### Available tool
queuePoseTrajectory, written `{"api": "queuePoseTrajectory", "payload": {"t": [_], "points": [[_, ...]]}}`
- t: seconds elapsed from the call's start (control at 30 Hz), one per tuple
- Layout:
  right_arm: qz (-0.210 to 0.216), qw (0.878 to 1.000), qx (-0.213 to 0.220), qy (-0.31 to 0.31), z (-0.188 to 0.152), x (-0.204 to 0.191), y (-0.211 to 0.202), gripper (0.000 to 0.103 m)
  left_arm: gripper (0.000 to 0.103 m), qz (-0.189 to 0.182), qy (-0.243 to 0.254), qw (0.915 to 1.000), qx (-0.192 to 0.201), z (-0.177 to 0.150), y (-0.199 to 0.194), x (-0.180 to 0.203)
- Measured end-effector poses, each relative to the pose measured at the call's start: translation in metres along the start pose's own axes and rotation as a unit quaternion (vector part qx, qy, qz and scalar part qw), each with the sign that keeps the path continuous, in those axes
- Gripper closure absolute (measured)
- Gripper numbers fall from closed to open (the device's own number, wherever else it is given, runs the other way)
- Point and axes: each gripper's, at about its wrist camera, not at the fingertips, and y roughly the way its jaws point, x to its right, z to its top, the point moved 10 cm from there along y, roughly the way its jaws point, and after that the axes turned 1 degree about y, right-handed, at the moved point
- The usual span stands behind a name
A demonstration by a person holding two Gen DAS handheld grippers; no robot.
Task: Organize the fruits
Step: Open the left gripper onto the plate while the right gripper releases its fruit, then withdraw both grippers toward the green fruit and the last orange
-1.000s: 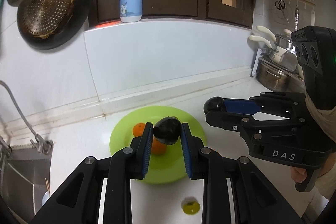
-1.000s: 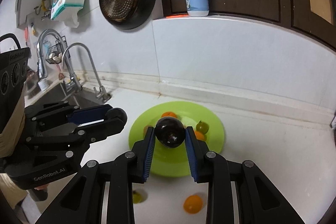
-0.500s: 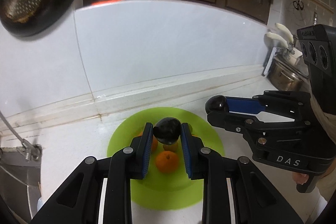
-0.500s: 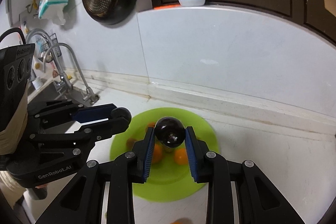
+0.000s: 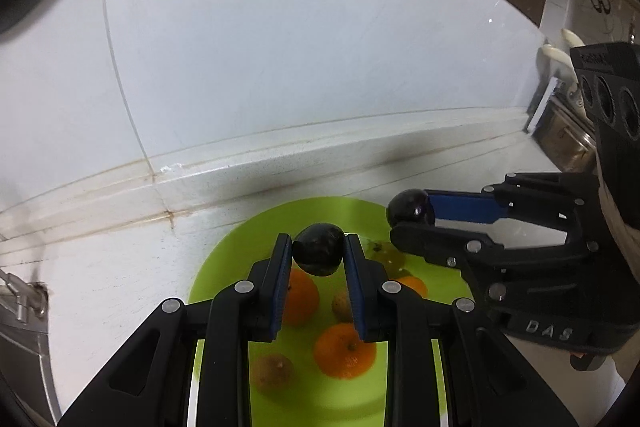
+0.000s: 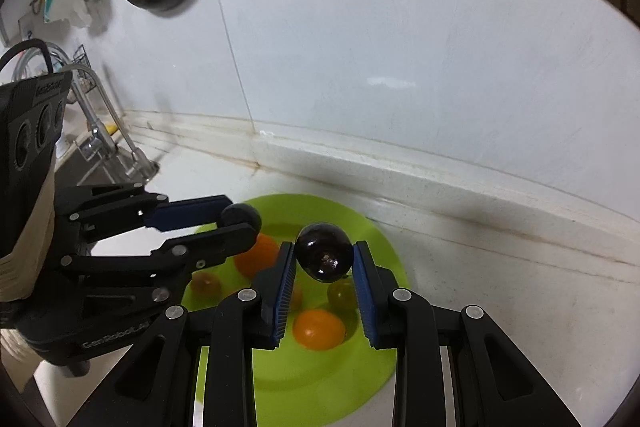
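left tongs [image 5: 318, 257]: dark plum [image 5: 319, 249] | right tongs [image 6: 324, 261]: dark fruit [image 6: 324, 257]; above green plate [image 5: 224, 251]

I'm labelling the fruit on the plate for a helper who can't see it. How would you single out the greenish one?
Start at the green plate on the white counter below the tiled wall. Among the fruit on it, look behind the nearest orange, just inside the right gripper's right finger. The greenish fruit is small, round and olive; its neighbours are orange or brownish.

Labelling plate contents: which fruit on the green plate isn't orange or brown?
The small olive-green fruit at the far side of the green plate, beside the right gripper. The others on the plate are oranges or small brown fruits.
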Motion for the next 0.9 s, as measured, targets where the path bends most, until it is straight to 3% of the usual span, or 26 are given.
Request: {"api": "queuePoseTrajectory", "payload": {"t": [0.47, 0.57, 0.67, 0.9], "points": [[0.008, 1.0, -0.021, 0.001, -0.013, 0.005, 0.024, 0.073, 0.076, 0.003, 0.003, 0.9998, -0.018, -0.002, 0.02, -0.002], [0.005, 1.0, -0.023, 0.001, -0.014, 0.006, 0.026, 0.072, 0.07, 0.004, 0.001, 0.9998, -0.019, -0.002, 0.02, -0.003], [-0.003, 1.0, -0.015, 0.003, -0.014, 0.008, 0.022, 0.061, 0.065, 0.017, 0.006, 0.9998, -0.013, -0.003, 0.014, -0.004], [-0.02, 1.0, 0.001, 0.001, -0.018, 0.009, -0.001, 0.061, 0.063, 0.047, 0.013, 0.9988, -0.002, -0.012, -0.019, 0.0]]}}
